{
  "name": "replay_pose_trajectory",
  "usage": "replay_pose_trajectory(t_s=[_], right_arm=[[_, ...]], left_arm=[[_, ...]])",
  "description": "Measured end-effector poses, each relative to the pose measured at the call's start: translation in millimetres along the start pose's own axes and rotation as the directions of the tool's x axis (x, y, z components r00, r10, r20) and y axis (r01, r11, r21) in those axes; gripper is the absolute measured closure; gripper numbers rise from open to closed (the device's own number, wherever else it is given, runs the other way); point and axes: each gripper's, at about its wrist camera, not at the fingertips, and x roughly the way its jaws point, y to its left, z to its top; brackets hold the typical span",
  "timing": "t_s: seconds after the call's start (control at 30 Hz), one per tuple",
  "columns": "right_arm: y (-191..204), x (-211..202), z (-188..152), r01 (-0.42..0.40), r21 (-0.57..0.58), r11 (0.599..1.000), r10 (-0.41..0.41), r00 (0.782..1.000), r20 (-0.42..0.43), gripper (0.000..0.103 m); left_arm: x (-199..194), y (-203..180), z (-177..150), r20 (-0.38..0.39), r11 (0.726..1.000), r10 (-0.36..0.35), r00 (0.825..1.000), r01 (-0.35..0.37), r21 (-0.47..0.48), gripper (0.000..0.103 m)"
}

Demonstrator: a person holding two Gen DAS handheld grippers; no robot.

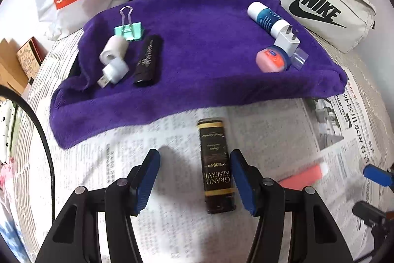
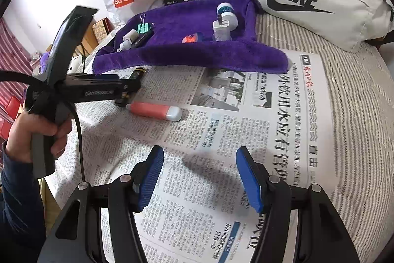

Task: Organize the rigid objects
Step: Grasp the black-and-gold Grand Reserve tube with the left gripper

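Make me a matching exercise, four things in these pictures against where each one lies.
1. dark Grand Reserve bar
2. mint green binder clip
3. pink tube with a white cap
4. round pink tin

A. towel, left group
B. newspaper, between the left gripper's fingers
C. towel, right group
D. newspaper, outside both grippers

Pairs: 1-B, 2-A, 3-D, 4-C

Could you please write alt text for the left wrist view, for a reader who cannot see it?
The left gripper, open, hovers over a dark "Grand Reserve" box lying on newspaper, the box beside its right finger, no grip. Beyond, a purple towel holds a green binder clip, white adapters, a black tube, a blue-white bottle and a pink jar.
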Motion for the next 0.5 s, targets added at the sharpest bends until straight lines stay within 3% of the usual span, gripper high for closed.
replay_pose_trajectory(t_s=[0.23, 0.33, 0.4, 0.47, 0.5], right_arm=[[10.8, 4.9, -0.5, -0.002, -0.025, 1.000, 0.002, 1.000, -0.012, 0.042], [12.3, 5.9, 2.8, -0.001, -0.031, 1.000, 0.001, 1.000, -0.010, 0.042], [13.8, 6.3, 5.3, 0.006, -0.037, 0.999, -0.007, 1.000, -0.009, 0.042], [15.0, 5.8, 6.7, 0.012, -0.046, 0.999, -0.012, 1.000, -0.007, 0.042], [15.3, 5.9, 6.5, 0.012, -0.050, 0.999, -0.013, 1.000, -0.007, 0.042]], left_arm=[[-6.0, -3.9, -12.6, 0.017, 0.998, -0.016, 1.000, 0.015, 0.068, 0.046], [-6.0, -3.2, -10.9, 0.015, 0.998, -0.027, 1.000, 0.026, 0.056, 0.046], [-7.4, -5.7, -11.4, 0.021, 0.997, -0.034, 0.999, 0.033, 0.069, 0.052], [-7.4, -7.1, -8.1, 0.019, 0.996, -0.048, 0.999, 0.046, 0.078, 0.065], [-7.0, -7.8, -7.0, 0.017, 0.995, -0.048, 0.999, 0.047, 0.083, 0.065]])
